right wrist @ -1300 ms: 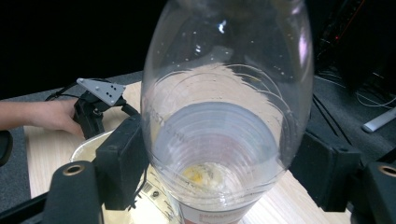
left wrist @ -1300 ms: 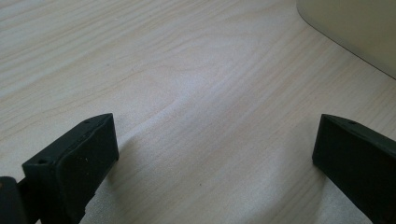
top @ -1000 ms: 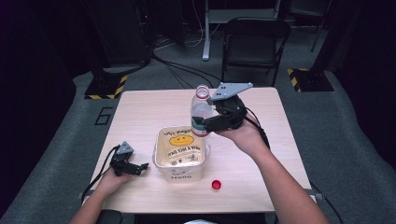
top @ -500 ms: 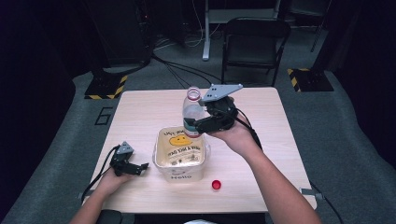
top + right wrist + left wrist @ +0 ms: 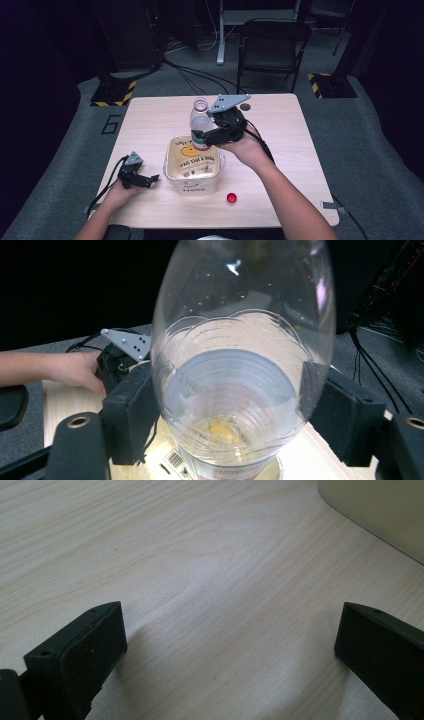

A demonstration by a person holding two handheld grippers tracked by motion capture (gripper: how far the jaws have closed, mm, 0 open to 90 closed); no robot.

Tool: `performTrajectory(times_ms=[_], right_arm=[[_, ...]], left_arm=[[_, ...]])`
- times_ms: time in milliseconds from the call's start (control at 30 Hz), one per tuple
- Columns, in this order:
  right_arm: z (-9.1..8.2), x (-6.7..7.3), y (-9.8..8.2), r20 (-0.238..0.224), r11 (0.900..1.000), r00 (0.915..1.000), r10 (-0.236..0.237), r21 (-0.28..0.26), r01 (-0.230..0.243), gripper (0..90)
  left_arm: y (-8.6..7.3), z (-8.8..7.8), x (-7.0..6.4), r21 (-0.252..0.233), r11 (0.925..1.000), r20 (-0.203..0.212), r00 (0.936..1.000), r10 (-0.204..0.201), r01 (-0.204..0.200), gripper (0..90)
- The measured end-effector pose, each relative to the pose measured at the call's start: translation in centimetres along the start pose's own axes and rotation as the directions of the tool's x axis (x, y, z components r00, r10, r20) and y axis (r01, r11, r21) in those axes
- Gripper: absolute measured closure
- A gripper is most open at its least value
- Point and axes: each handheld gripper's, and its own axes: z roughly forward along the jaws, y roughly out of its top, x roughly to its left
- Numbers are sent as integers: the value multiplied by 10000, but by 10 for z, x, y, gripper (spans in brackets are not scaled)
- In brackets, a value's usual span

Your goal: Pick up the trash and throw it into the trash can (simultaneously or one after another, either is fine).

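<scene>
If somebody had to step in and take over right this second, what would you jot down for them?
Right gripper: shut on the clear bottle, upright and uncapped, held above the back rim of the plastic tub.
Left gripper: open, nothing between its jaws, resting on the table left of the tub.
Red cap: on the table, in front of the tub to its right.
Done: cap off, bottle lifted to the tub.
Left, probably: tip the bottle into the tub, set it down, recap. I can't tell how much liquid it holds.
</scene>
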Motion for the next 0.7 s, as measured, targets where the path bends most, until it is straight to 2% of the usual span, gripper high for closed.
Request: performTrajectory(times_ms=[267,700], right_arm=[[10,0,-5,-30,9998,10000,43,171,-42,248],[28,-2,-24,7,9985,9999,173,526,-173,248]], left_arm=[[0,0,0,-20,10000,-5,10000,-5,5,0],[0,0,0,-1,10000,1,10000,3,-3,0]])
